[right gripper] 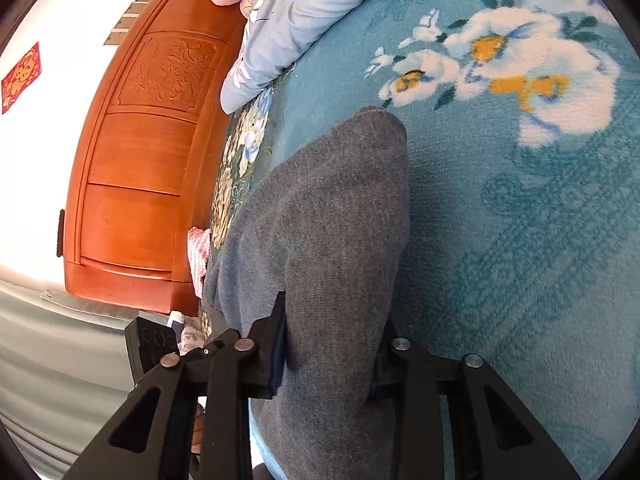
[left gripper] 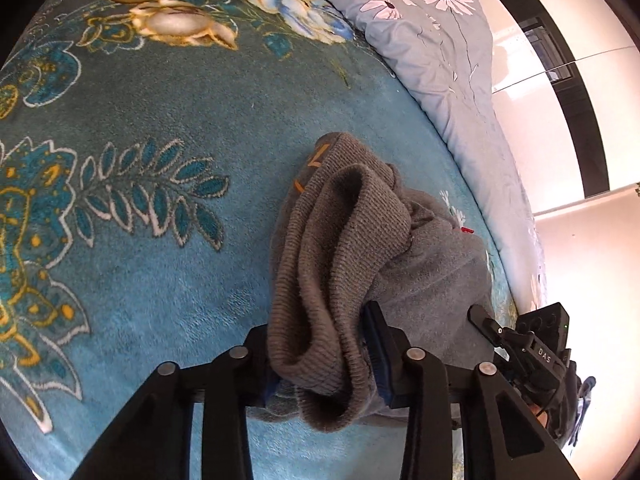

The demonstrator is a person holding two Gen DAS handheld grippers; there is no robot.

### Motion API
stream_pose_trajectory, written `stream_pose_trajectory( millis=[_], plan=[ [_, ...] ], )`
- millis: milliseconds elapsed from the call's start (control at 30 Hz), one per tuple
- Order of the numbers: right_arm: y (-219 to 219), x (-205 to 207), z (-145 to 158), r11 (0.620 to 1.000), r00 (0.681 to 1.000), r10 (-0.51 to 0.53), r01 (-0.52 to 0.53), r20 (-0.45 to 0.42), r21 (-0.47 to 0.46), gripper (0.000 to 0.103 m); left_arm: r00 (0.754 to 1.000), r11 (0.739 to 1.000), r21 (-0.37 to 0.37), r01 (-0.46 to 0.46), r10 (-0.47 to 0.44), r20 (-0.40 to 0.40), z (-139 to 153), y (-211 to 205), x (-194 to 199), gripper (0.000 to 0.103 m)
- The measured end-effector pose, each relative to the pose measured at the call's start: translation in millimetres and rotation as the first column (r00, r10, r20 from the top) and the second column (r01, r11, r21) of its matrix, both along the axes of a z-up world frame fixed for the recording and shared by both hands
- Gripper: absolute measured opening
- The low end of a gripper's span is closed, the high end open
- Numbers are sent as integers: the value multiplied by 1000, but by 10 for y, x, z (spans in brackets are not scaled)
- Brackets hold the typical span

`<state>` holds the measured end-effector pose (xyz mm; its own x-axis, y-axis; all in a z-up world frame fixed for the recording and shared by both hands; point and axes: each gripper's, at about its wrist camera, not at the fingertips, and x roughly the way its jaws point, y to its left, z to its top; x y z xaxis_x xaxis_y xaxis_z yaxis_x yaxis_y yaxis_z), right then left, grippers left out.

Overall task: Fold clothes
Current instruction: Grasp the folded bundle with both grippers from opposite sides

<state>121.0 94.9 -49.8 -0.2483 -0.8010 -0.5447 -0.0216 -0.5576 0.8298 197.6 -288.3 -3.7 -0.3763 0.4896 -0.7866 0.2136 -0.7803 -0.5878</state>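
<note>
While clamped in both tongs, grey knit sweater (left gripper: 348,248) lies bunched near the right-hand edge of the bed, on the teal floral blanket (left gripper: 160,240).

Left tongs (left gripper: 320,364): closed on the ribbed band of the sweater, a thick fold of rib knit hanging over and between the pads. Orange stitching visible on the far end of that band, possibly a logo; too curled to read.

Right tongs (right gripper: 332,356): closed on a smoother stretch of the same grey knit (right gripper: 328,240), pinched into a ridge running away from the camera toward the blanket's white flowers.

Two separate holds on one garment: likely chosen to spread the cloth between them and draw it flat before a fold. Ribbed band gripped probably because a hem gives a straight, firm line to pull along. Fabric between the holds slack and heaped, so folding seems barely begun.

Right tongs also seen from the left camera (left gripper: 486,320), just beside the heap, close to the bed's edge.

Pale blue daisy-print quilt (left gripper: 432,52) piled along the far side of the bed, clear of the sweater. Carved wooden headboard (right gripper: 140,152) beyond it.
</note>
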Motion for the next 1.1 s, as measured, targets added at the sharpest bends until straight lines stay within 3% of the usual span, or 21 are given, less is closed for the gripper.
stream_pose_trajectory(
  millis=[333,567,700,833,933,1100],
  plan=[
    [196,374,849,997,990,62,-67,-124,-34,26,998,999,38,-28,30,-61,697,313,430,35],
    [627,633,1869,998,960,38,-50,-279,-36,26,968,995,-39,94,-101,-229,1710,874,483,35],
    [1091,904,2562,999,922,7,-23,-388,-35,26,920,982,-60,180,-190,-343,2346,1382,541,35],
    [1722,1300,3256,1000,870,-9,20,-493,18,26,854,949,-57,310,-305,-422,2810,2077,605,35],
    [2276,1634,3667,994,835,-30,80,-549,68,26,795,906,-44,421,-392,-463,3092,2679,667,35],
    [3272,2188,4101,966,830,-99,213,-549,147,26,700,804,4,594,-514,-496,3427,3750,827,35]
  ],
)
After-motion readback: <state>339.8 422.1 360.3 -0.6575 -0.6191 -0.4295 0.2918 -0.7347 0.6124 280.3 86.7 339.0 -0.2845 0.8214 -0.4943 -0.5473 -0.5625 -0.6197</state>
